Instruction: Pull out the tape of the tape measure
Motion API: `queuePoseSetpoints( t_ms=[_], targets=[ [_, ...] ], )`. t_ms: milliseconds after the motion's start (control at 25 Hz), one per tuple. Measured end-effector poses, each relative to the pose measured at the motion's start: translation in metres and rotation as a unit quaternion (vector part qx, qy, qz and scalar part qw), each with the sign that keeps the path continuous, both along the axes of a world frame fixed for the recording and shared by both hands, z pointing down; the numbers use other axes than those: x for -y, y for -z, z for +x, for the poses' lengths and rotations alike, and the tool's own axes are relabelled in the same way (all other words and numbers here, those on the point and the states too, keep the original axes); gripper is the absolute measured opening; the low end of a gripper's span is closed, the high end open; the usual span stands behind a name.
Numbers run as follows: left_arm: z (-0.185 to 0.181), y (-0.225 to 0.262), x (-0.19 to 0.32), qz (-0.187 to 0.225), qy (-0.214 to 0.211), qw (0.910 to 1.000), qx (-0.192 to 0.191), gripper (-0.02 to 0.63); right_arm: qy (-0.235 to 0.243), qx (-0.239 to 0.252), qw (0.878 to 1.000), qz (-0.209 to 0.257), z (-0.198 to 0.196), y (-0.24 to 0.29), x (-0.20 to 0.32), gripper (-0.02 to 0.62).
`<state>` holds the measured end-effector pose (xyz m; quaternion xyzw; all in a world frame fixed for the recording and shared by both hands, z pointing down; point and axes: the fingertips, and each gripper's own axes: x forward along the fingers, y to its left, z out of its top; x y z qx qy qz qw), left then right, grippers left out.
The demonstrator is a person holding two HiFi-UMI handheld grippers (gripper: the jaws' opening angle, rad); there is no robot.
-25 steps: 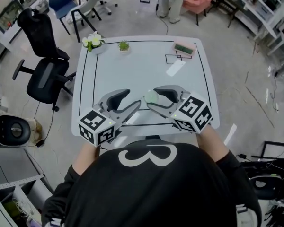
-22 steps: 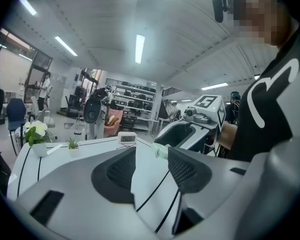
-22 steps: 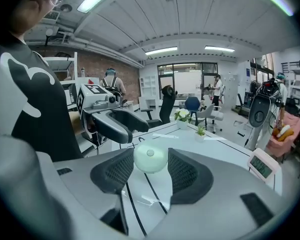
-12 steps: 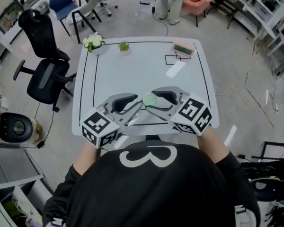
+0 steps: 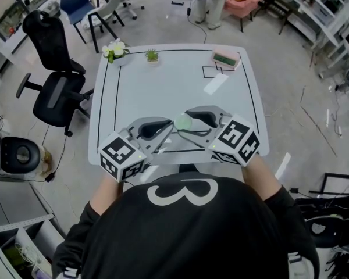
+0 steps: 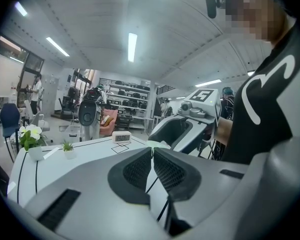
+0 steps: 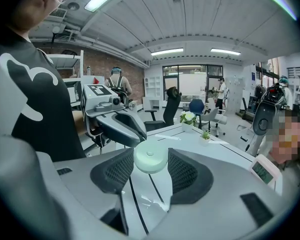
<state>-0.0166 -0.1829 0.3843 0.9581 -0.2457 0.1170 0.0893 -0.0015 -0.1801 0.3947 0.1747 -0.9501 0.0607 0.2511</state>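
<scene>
A pale green round tape measure [image 5: 184,121] hangs above the white table's [image 5: 163,86] near edge, and my right gripper [image 5: 185,123] is shut on its sides. In the right gripper view the disc [image 7: 151,159] sits between the two black pads. My left gripper [image 5: 171,128] comes in from the left with its tips at the disc's rim. Its jaws [image 6: 153,149] are pressed together on the tape's end right at the green case [image 6: 158,144]; the end itself barely shows. No pulled-out tape is visible.
At the table's far edge stand a small clock [image 5: 227,58], a white flower pot [image 5: 114,51] and a tiny green plant [image 5: 152,56]. A white strip [image 5: 215,83] lies right of centre. A black office chair [image 5: 52,80] stands left of the table.
My left gripper has moved right up to the tape measure and its jaws have gone from wide apart to closed. The right gripper holds the tape measure in nearly the same place.
</scene>
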Motion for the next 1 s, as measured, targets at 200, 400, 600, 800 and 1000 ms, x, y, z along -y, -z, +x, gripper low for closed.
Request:
queuePoseSetpoints(
  t_ms=[200, 400, 600, 800, 1000],
  targets=[
    [0.000, -0.006, 0.000, -0.009, -0.001, 0.9999, 0.011, 0.011, -0.005, -0.004, 1.000, -0.002, 0.000, -0.004, -0.001, 0.223],
    [0.000, -0.006, 0.000, -0.008, -0.005, 0.9998, 0.015, 0.008, -0.010, -0.002, 1.000, -0.003, 0.000, -0.004, -0.001, 0.222],
    [0.001, -0.007, -0.001, -0.008, -0.007, 0.9996, 0.025, 0.008, -0.013, -0.003, 1.000, -0.004, 0.001, -0.006, -0.002, 0.222],
    [-0.001, -0.007, -0.002, -0.009, -0.008, 0.9995, 0.029, 0.008, -0.018, -0.006, 1.000, -0.003, 0.000, -0.008, -0.001, 0.222],
    [-0.009, -0.007, -0.002, -0.010, -0.004, 0.9995, 0.028, 0.008, -0.041, -0.018, 0.999, 0.001, 0.010, -0.012, 0.004, 0.222]
  ],
)
